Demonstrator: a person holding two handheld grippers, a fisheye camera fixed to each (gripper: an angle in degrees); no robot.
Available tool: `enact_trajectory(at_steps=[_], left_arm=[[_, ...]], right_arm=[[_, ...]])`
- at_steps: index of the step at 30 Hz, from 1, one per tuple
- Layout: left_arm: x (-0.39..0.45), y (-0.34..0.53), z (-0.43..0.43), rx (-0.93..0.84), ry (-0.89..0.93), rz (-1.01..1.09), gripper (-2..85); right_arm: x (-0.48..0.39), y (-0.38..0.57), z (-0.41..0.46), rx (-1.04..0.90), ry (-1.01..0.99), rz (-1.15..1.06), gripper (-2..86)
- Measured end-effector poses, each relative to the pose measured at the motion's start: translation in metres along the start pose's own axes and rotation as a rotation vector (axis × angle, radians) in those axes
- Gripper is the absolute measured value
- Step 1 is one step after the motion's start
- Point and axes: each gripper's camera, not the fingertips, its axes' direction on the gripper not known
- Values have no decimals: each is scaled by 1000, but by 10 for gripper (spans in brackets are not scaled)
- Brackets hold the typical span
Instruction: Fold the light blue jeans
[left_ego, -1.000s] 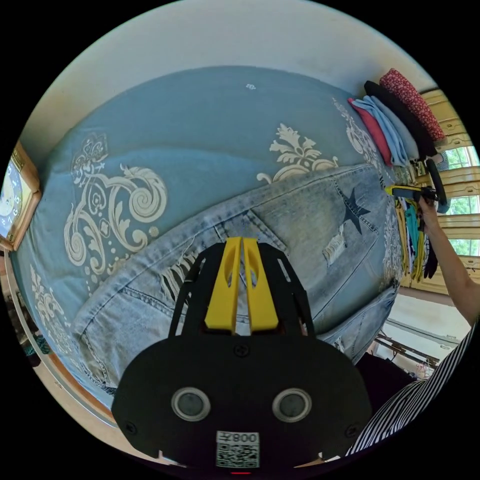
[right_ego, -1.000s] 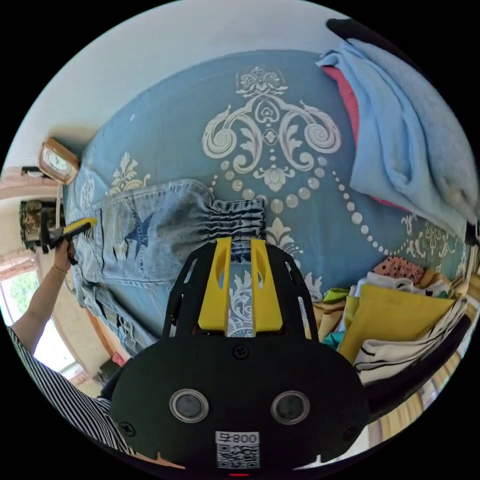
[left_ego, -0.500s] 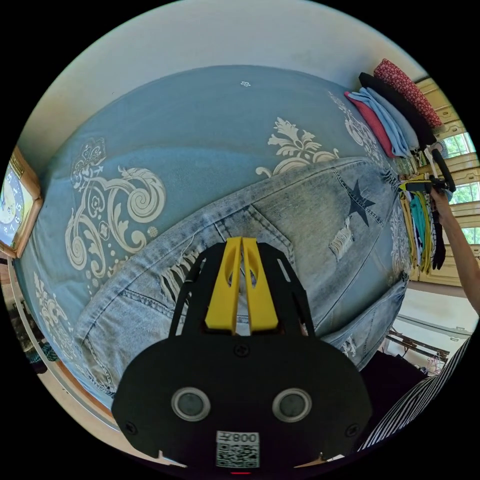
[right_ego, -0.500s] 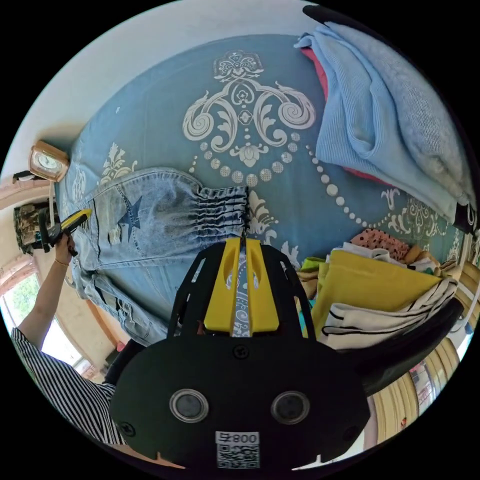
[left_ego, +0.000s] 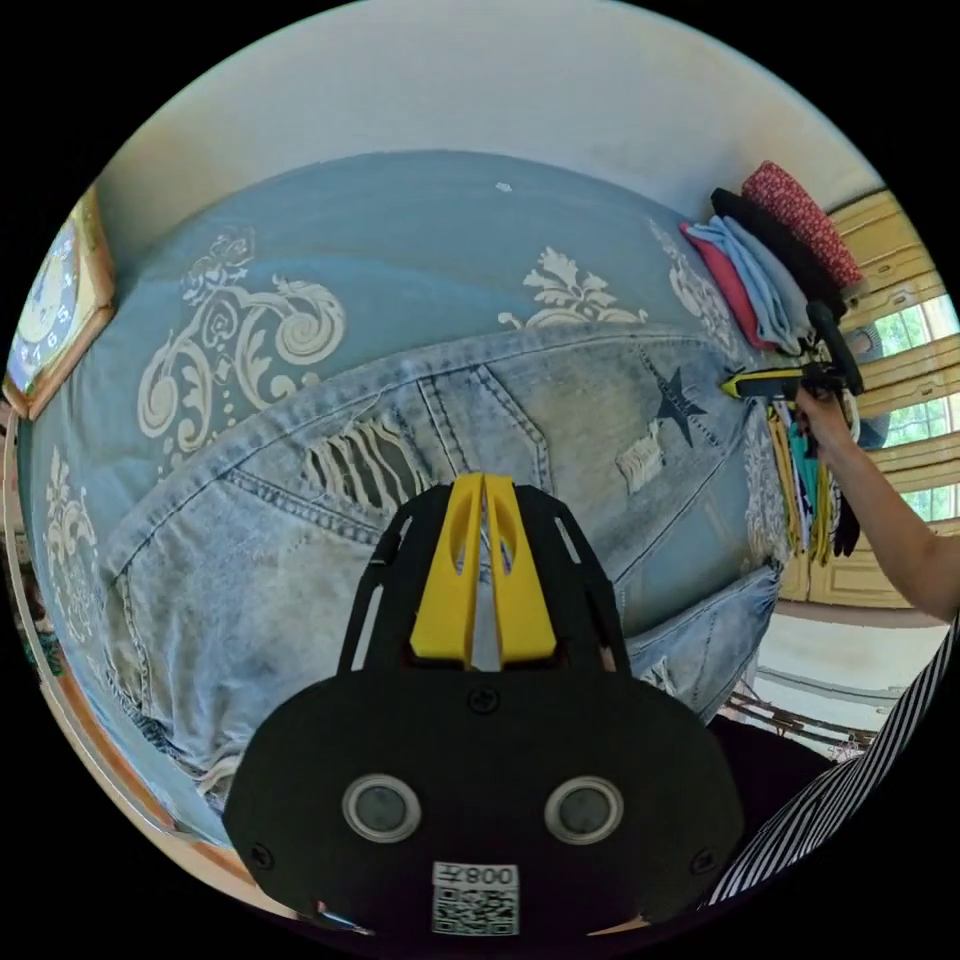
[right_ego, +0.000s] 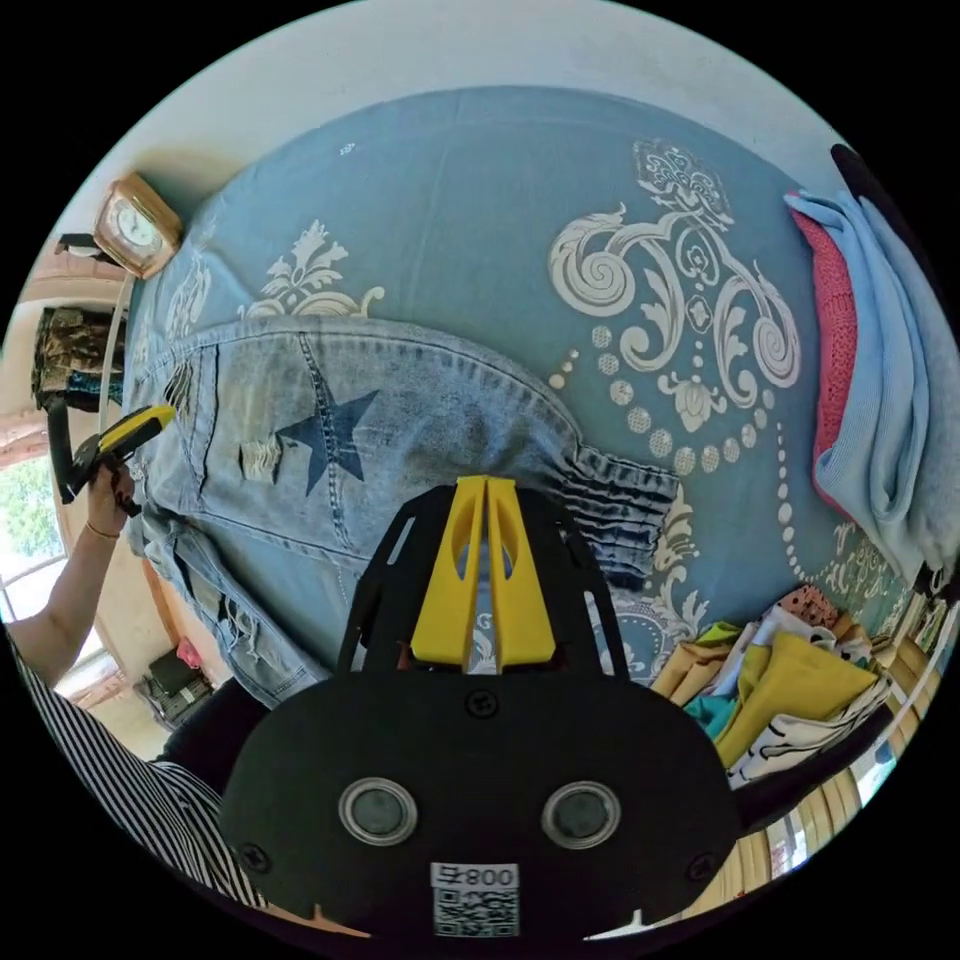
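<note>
Left gripper view, left to right. At 9 o'clock, a wooden clock (left_ego: 55, 300) by the edge of the blue patterned bedspread (left_ego: 400, 230). From 8 to 3 o'clock, the light blue jeans (left_ego: 300, 520) spread flat on that bedspread, ripped patch near centre, dark star toward 2 o'clock. At centre, the left gripper (left_ego: 485, 490) over the denim, yellow jaws drawn together with a thin slit between, nothing clamped. At 2 o'clock, a stack of folded clothes (left_ego: 770, 260); just below it, the right gripper (left_ego: 735, 385) in a hand (left_ego: 820, 420), tip at the jeans' far end, jaw state impossible to tell there.

Right gripper view, left to right. At 9 o'clock, left gripper in hand above the jeans. At centre, right gripper with jaws together, empty, hovering by the gathered waistband. At 4 o'clock, a heap of loose clothes (right_ego: 790, 680).
</note>
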Motion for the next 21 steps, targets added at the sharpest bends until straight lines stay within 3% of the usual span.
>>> enact_trajectory(at_steps=[3,7,12,17,21], left_arm=[[-27,50,-38,55,-62,-116,6],[-86,126,-66,5,-152,-357,19],[-161,160,-108,48,-290,-512,57],[-246,178,-126,55,-268,-691,88],[-289,204,-111,20,-81,-820,96]], right_arm=[[-27,1,-3,40,-79,-67,12],[-93,-14,16,13,-211,-225,51],[-172,-55,39,-6,-264,-399,74],[-239,-106,43,71,-195,-521,84],[-298,-146,63,57,-143,-616,88]])
